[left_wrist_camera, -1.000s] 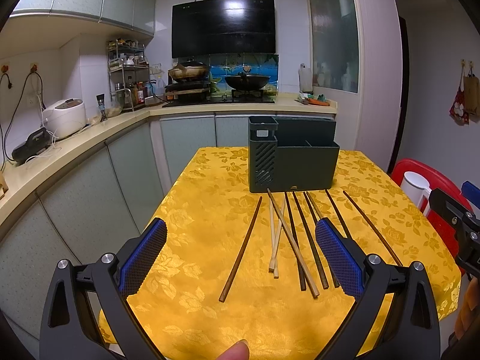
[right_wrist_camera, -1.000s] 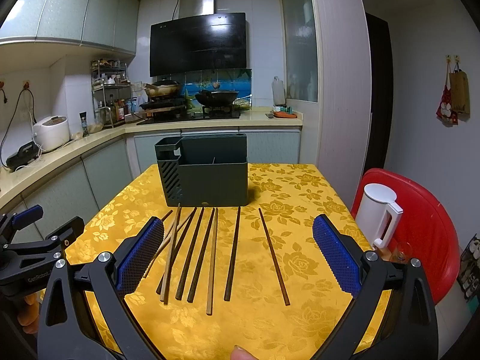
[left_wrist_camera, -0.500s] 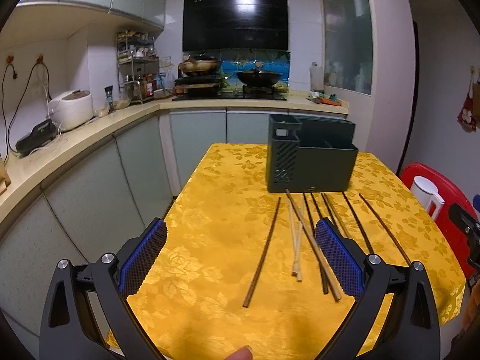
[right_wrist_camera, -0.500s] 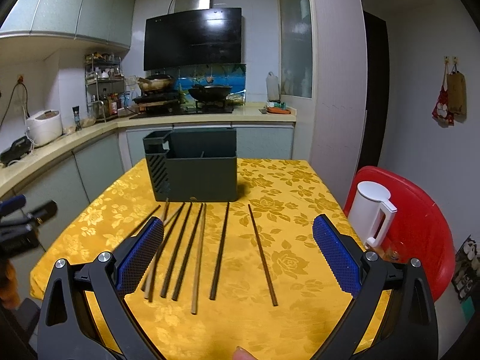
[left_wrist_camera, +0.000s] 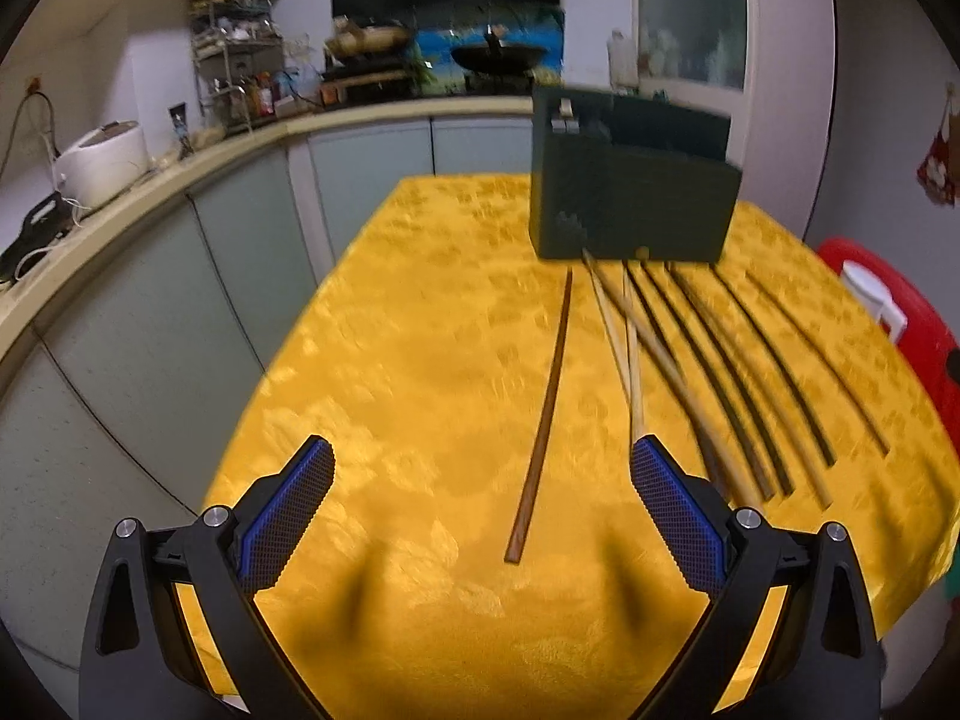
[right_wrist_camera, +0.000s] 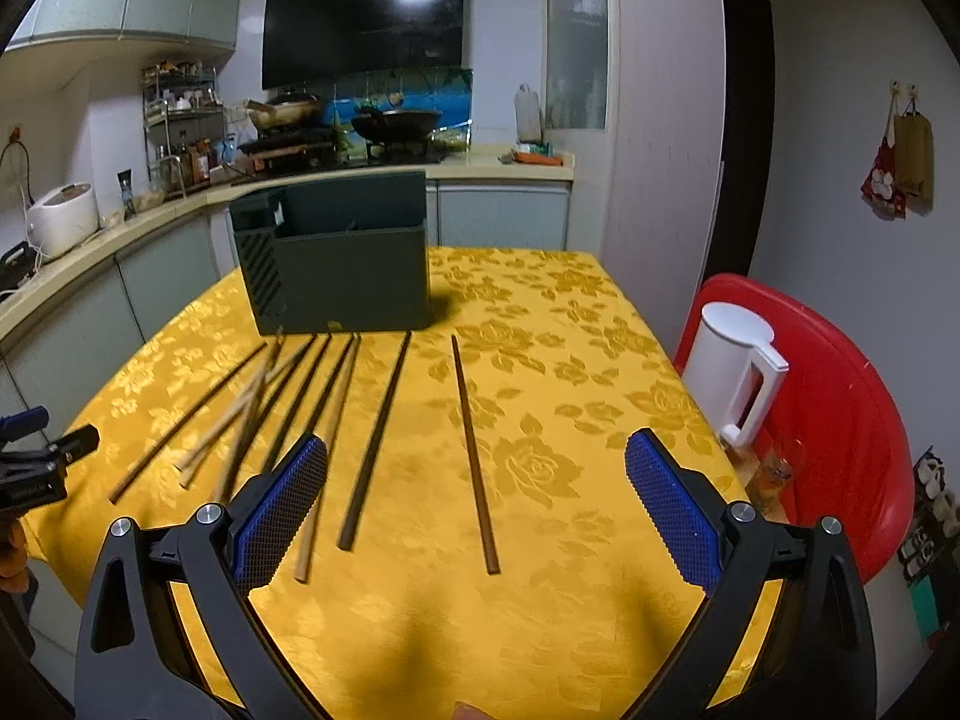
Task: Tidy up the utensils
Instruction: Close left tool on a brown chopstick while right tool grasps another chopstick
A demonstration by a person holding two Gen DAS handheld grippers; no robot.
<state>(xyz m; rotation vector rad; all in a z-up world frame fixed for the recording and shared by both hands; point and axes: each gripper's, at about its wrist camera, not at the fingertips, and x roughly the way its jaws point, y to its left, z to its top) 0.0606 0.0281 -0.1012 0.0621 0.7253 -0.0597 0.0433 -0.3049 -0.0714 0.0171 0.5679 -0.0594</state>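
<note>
**Both grippers spread above the chopsticks, holder unfilled as far as can be seen**

The left gripper (left_wrist_camera: 480, 480) has its blue-padded fingers (left_wrist_camera: 672, 516) spread wide with nothing between them but cloth; a single dark chopstick (left_wrist_camera: 543, 420) lies just ahead in the gap, untouched; the right gripper (right_wrist_camera: 477, 480) is spread the same way, holding nothing, and another brown chopstick (right_wrist_camera: 474, 450) lies between its pads on the cloth.

The rest of the chopsticks (right_wrist_camera: 288, 408) lie fanned on the table, some pale, some dark, a few crossing each other at the left of the fan; their far tips point at the dark green utensil holder (right_wrist_camera: 342, 264), which stands upright at the far side; its taller slotted compartment is at the left, the wider one beside it; what shows of the inside looks bare, though the bottom is hidden.

The table wears a yellow cloth (right_wrist_camera: 540, 360) with a flower pattern; a white kettle (right_wrist_camera: 738, 378) sits on a red chair (right_wrist_camera: 840, 420) at the right; behind are a kitchen counter (right_wrist_camera: 150, 222), a rice cooker (right_wrist_camera: 63, 216), a wok (right_wrist_camera: 396, 120) on the stove and a black range hood (right_wrist_camera: 366, 18).
</note>
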